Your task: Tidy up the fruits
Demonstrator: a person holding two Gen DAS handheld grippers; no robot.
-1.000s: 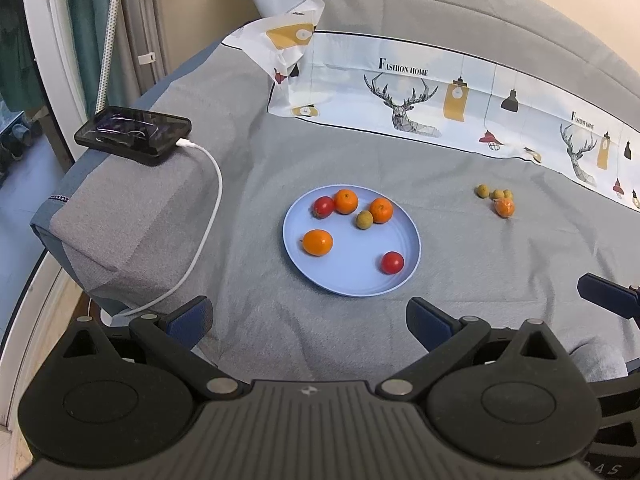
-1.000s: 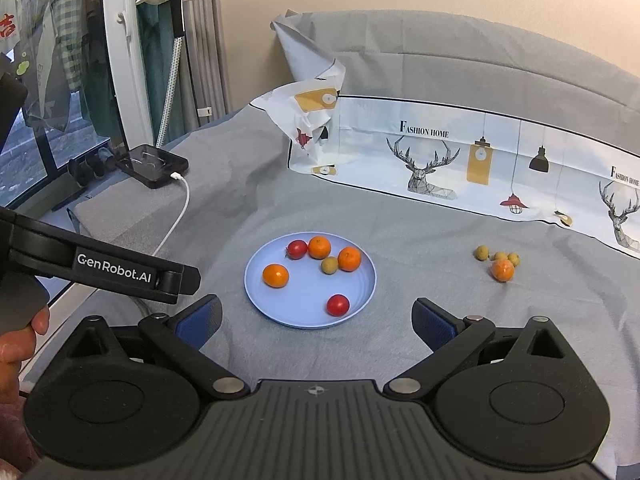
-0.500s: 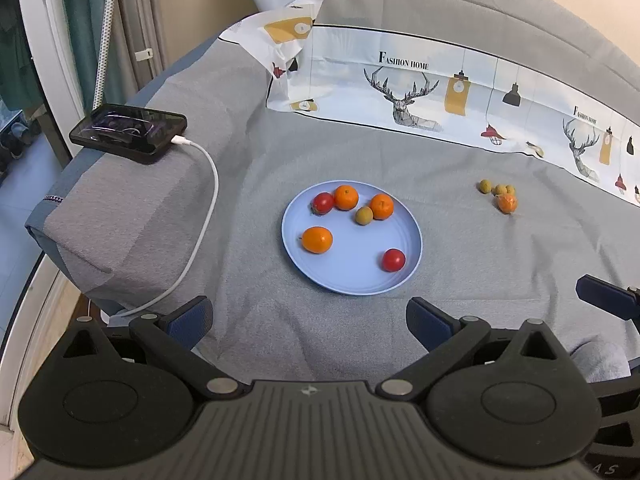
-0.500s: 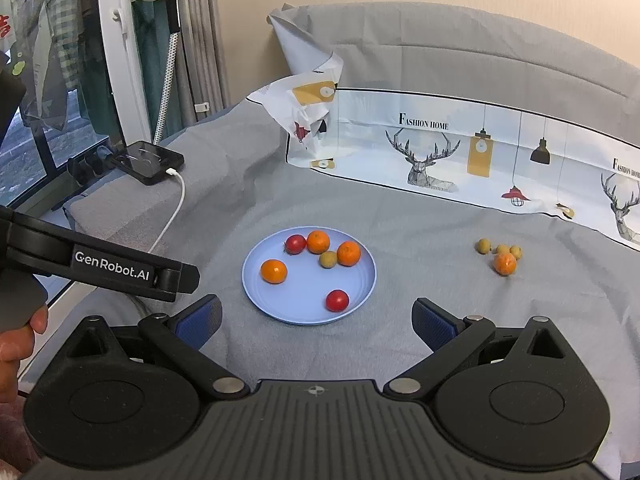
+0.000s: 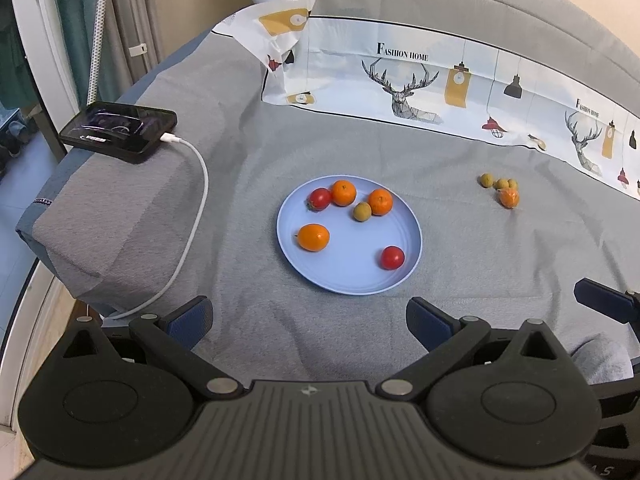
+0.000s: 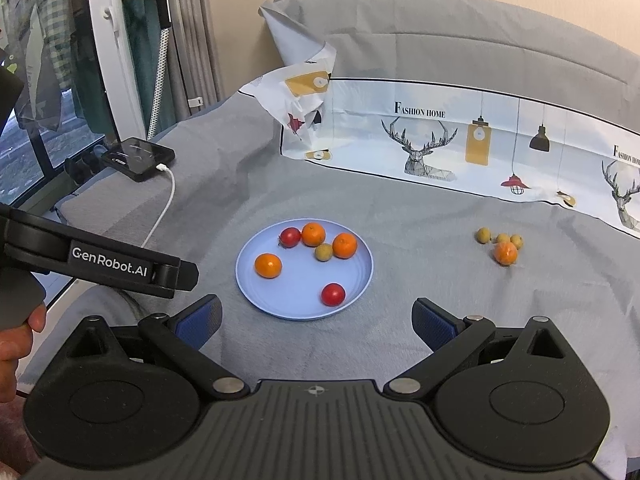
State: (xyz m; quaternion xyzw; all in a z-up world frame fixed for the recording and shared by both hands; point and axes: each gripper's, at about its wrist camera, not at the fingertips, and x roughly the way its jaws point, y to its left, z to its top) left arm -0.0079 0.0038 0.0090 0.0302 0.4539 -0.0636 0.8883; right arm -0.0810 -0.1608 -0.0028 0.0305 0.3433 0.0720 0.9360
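A light blue plate lies on the grey bedspread and holds three oranges, two red tomatoes and one small green-yellow fruit. To its right, on the cloth, lie a loose orange and three small green-yellow fruits. My left gripper is open and empty, just short of the plate's near rim. My right gripper is open and empty, also short of the plate. The left gripper's body shows at the left of the right wrist view.
A black phone with a white charging cable lies on a raised grey cushion at the left. A printed white sheet runs along the back. A window and hanging clothes are at the far left.
Both grippers have drifted slightly, so the plate and fruits sit a little differently in each view. Nothing on the bed has moved. Both grippers stay open.
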